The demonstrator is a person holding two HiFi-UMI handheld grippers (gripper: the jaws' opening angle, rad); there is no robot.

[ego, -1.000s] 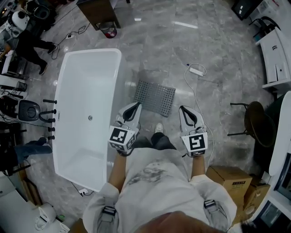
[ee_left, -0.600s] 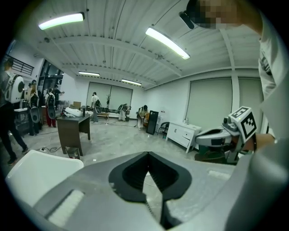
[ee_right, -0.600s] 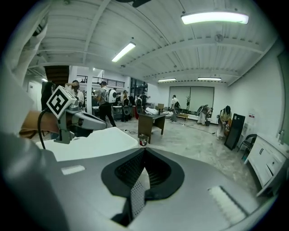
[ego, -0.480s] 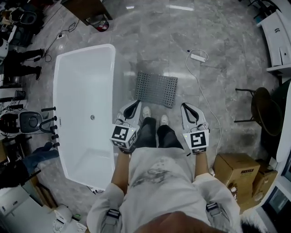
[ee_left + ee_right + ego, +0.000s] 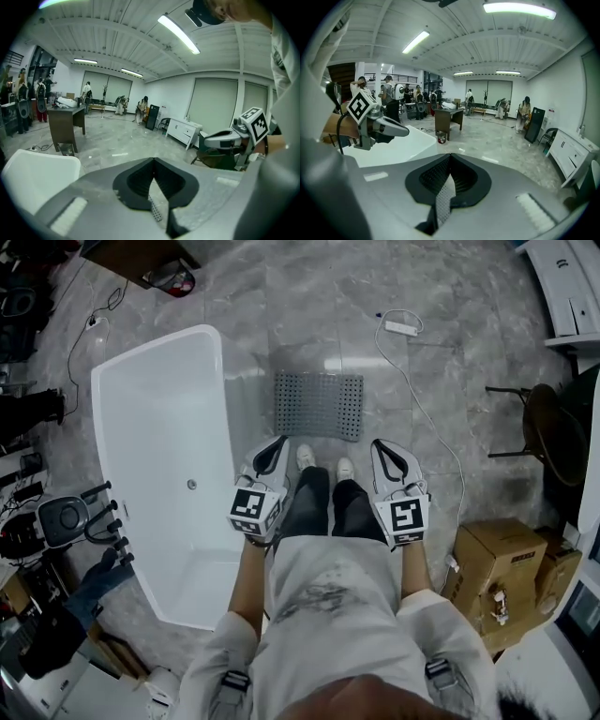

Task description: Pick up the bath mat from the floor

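Both shoes (image 5: 305, 457) have been brought up just short of the bath mat (image 5: 319, 405). Beside the white bathtub (image 5: 159, 456), the left gripper (image 5: 277, 442) is being held with jaws together, empty. The grey, hole-dotted rectangular mat is lying flat on the floor (image 5: 281, 315), just beside the tub. The right gripper (image 5: 380, 444) is likewise being held closed on nothing.

Shoes (image 5: 305, 457): both now in view, side by side, just short of the bath mat (image 5: 319, 405). Bath mat: at 12 o'clock, squarer to the person than before.
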